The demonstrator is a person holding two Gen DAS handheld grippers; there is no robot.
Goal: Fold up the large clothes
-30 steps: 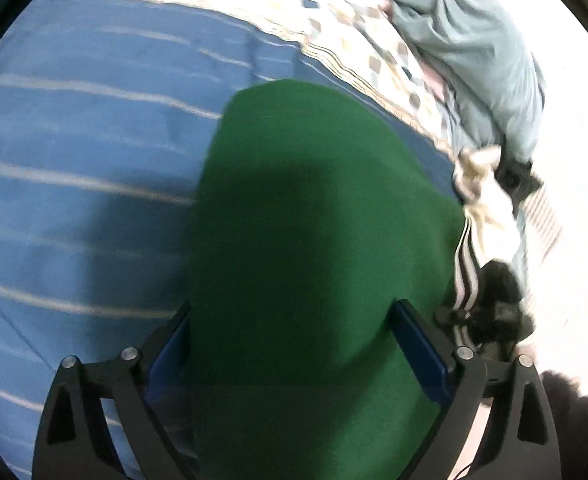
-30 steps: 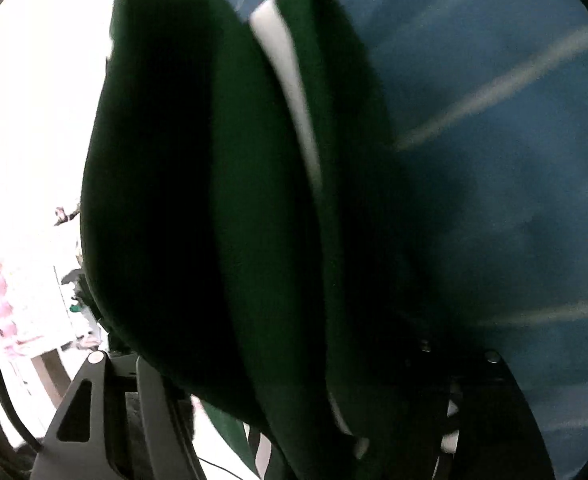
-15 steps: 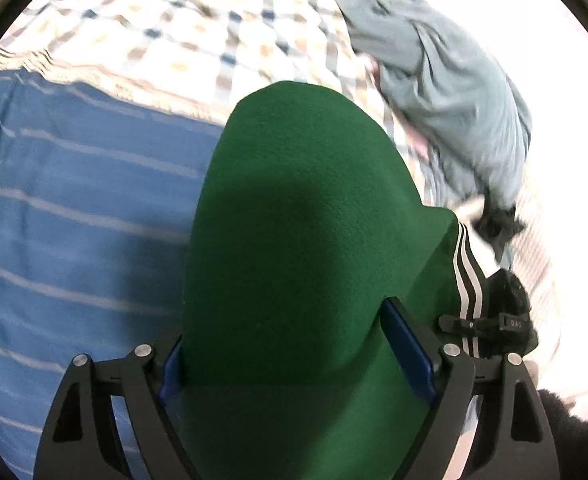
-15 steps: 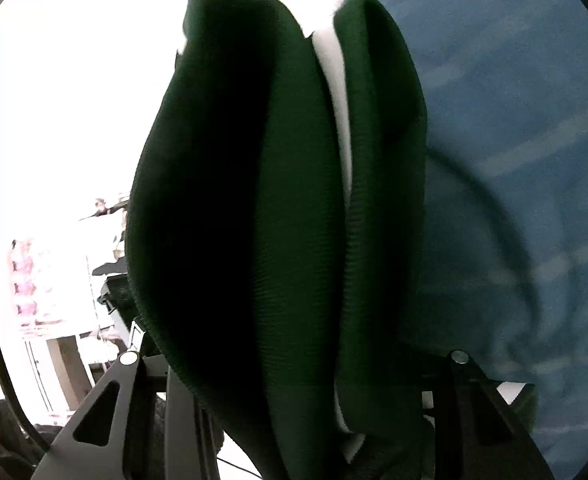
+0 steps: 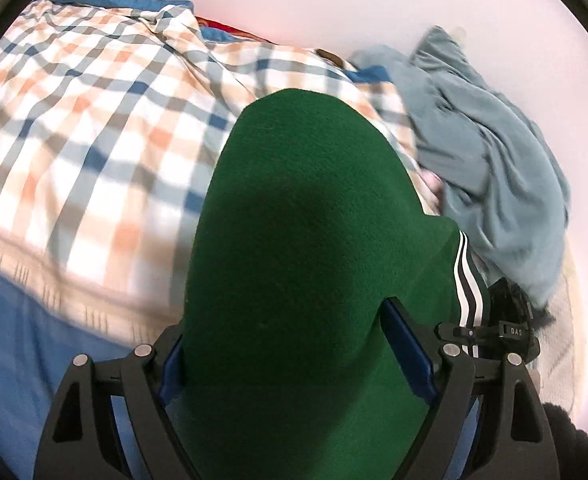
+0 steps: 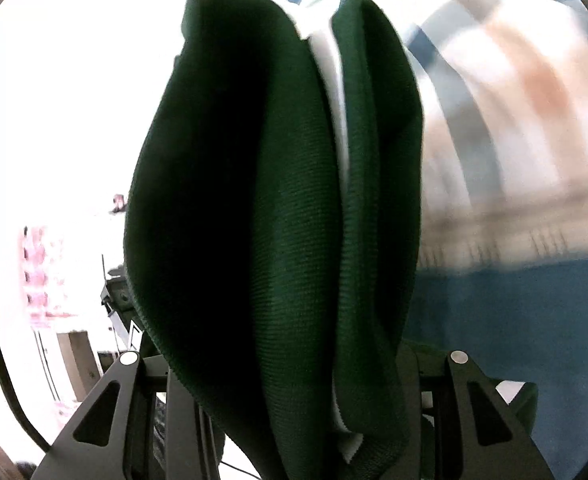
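Left gripper [image 5: 294,364] and right gripper [image 6: 294,380] each pinch a bunched edge of the green striped track garment [image 5: 306,248], which arches forward between their fingers, lifted. Beyond lie the blue bed sheet [image 5: 18,344], checked quilt [image 5: 94,128] and grey-blue garment [image 5: 490,176] toward the bed's far right.

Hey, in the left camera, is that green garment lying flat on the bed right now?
No, the green garment stands up bunched between the left gripper fingers, above the checked blanket.
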